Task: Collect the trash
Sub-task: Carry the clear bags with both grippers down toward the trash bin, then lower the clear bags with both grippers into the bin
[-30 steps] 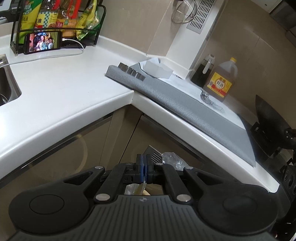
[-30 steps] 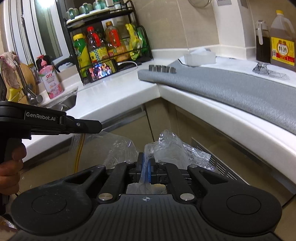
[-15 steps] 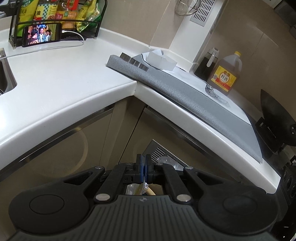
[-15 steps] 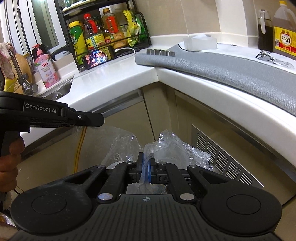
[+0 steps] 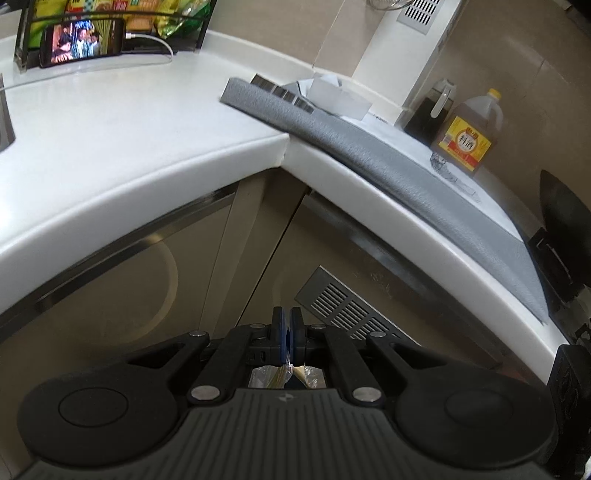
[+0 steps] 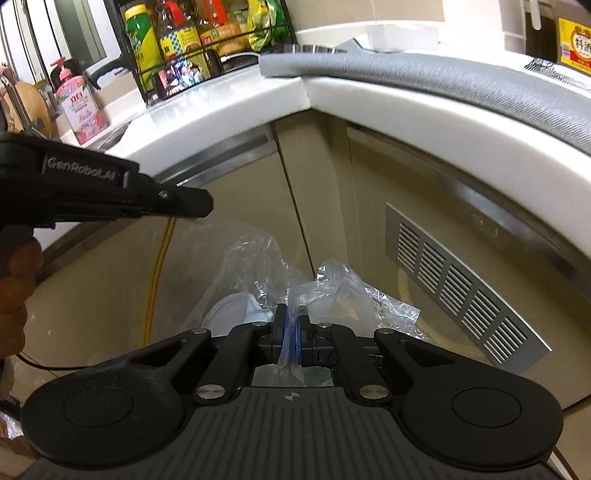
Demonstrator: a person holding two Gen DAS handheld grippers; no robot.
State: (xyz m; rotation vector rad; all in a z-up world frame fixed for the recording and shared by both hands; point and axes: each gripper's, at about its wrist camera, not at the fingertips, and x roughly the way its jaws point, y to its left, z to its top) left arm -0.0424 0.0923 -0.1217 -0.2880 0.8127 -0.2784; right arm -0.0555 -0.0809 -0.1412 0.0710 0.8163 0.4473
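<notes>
A clear plastic bag [image 6: 255,254] hangs in front of the corner cabinet, stretched between both grippers. My right gripper [image 6: 291,325] is shut on a crumpled fold of the bag's rim. My left gripper [image 6: 201,202] reaches in from the left of the right wrist view, shut on the opposite rim, where a yellow strip [image 6: 160,258] runs down the film. Something white [image 6: 236,310] lies inside the bag. In the left wrist view my left gripper [image 5: 286,325] has its jaws pressed together, with a bit of the bag [image 5: 266,376] and yellow strip showing just below them.
A white L-shaped countertop [image 5: 140,162] overhangs beige cabinet doors [image 5: 110,295] and a metal vent grille [image 6: 458,288]. A grey mat [image 5: 406,173], oil bottle [image 5: 469,136], phone [image 5: 81,40] and bottle rack [image 6: 207,33] sit on top. A pink soap bottle [image 6: 79,107] stands by the sink.
Both grippers have sunk below the counter edge, which now sits higher and closer in both views. The bag stays gripped on both sides.
</notes>
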